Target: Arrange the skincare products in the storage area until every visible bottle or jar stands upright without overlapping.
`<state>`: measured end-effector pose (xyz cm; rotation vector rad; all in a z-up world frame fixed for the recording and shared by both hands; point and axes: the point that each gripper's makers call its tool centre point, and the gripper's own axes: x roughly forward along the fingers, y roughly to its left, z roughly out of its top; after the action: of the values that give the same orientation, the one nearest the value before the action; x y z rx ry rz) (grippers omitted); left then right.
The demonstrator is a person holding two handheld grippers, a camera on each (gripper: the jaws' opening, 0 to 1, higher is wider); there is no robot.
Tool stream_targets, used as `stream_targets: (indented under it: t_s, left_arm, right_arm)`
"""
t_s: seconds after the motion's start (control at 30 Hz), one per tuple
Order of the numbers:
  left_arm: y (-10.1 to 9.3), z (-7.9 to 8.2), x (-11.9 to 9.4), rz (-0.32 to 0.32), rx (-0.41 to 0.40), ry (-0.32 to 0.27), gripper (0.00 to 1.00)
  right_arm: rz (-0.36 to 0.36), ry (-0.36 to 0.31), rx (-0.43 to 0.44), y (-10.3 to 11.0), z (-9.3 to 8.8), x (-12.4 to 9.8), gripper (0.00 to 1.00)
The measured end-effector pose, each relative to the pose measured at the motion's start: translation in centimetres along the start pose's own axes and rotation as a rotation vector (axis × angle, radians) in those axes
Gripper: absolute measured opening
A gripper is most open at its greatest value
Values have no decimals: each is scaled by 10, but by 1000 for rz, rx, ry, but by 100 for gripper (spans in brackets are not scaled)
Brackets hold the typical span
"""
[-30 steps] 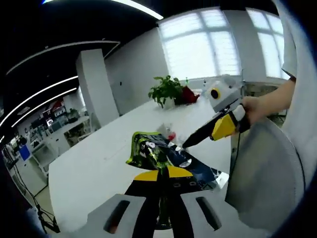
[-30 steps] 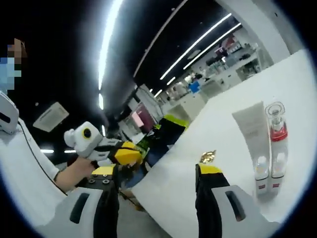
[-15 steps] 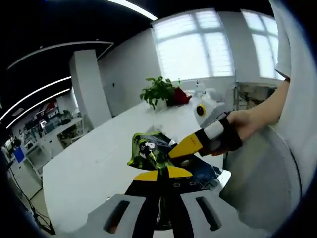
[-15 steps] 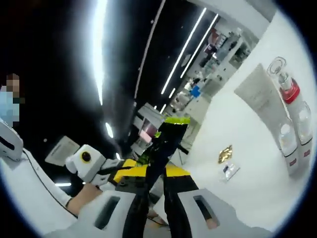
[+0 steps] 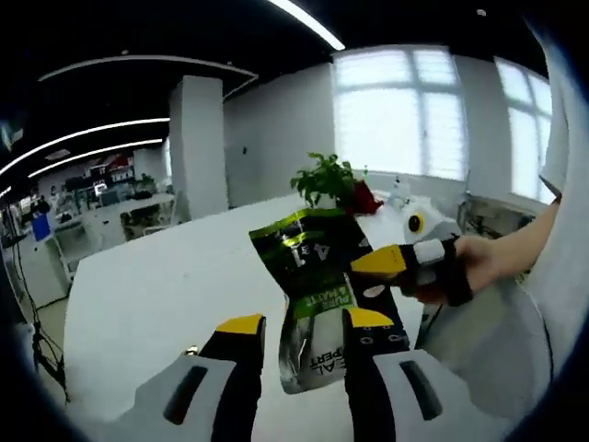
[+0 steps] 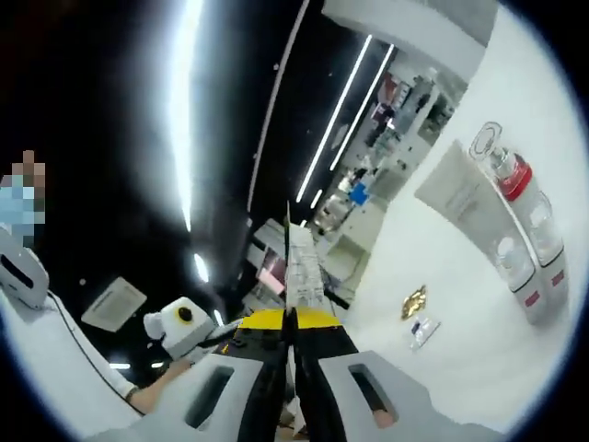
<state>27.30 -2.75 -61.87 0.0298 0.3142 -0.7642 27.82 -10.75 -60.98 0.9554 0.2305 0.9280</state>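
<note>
1. The right gripper [image 5: 379, 263] is clenching the glossy green-and-black foil sachet [image 5: 317, 281] at one edge. In the right gripper view the sachet is sitting edge-on between the closed yellow tips [image 6: 288, 318].
2. The left gripper [image 5: 299, 324] is sitting released, jaws apart, with the sachet hanging just beyond its tips.
3. A white squeeze tube [image 6: 466, 204] and a clear red-collared bottle [image 6: 520, 189] are lying on the white table [image 6: 460, 304], well beyond the right jaws, off to their right.
4. Advice: keep the pinch firm and carry the sachet low, clear of the tube and bottle.
5. A hand [image 5: 479, 267] is reaching in from the right of the left jaws, its gripper pointing across them.
</note>
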Motion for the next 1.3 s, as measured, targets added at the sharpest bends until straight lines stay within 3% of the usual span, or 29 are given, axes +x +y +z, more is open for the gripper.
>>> stream_targets:
  t_s: [0.1,0.2,0.3,0.43,0.5,0.6,0.7,0.73,0.77,0.83,0.9,1.0,1.1,1.17,1.2,1.3]
  left_arm:
    - [4,-6,-1,-3,-184,-54,43]
    - [8,-17,-1,-5,-284,-59,50]
    - [-3,-22,3,-49,-408,-71,54]
    - [-19,-5,7,-141,-607,-201,55]
    - [-27,6,7,-189,-655,-265,57]
    - [-31,7,10,-186,-681,-280,49]
    - [-27,2,13,-143,-691,-274,25]
    - [-26,2,13,-136,-684,-283,22]
    - [-26,5,12,-140,-708,-295,17]
    - [-30,0,11,-148,-679,-264,11]
    - [-31,-3,10,-144,-687,-241,8]
    - [-36,-2,8,-187,-774,-215,0]
    - [-37,1,5,-224,-765,-198,0]
    - [-41,-3,1,-262,-723,-127,0]
    - [-40,-2,0,-267,-726,-118,0]
    - [-45,1,-7,-357,-793,-70,0]
  right_arm:
    - [23,-49,31,5,9,2,1]
    - [56,-106,78,12,18,4,1]
    - [87,-160,127,17,22,6,1]
    - [97,-179,167,18,16,10,1]
    - [95,-179,185,18,11,12,1]
    - [88,-196,234,17,5,14,1]
    - [75,-215,277,14,0,15,1]
    - [46,-210,285,10,-4,16,1]
    - [9,-191,264,4,-9,16,1]
    - [-47,-132,199,-3,-18,15,2]
    - [-73,-88,186,-6,-24,14,3]
    - [-79,-17,89,-7,-30,11,7]
    - [-67,56,58,-3,-34,6,12]
    - [-63,55,40,-2,-29,2,16]
    - [-61,50,32,-3,-26,0,18]
    - [-53,30,46,-8,-10,-9,22]
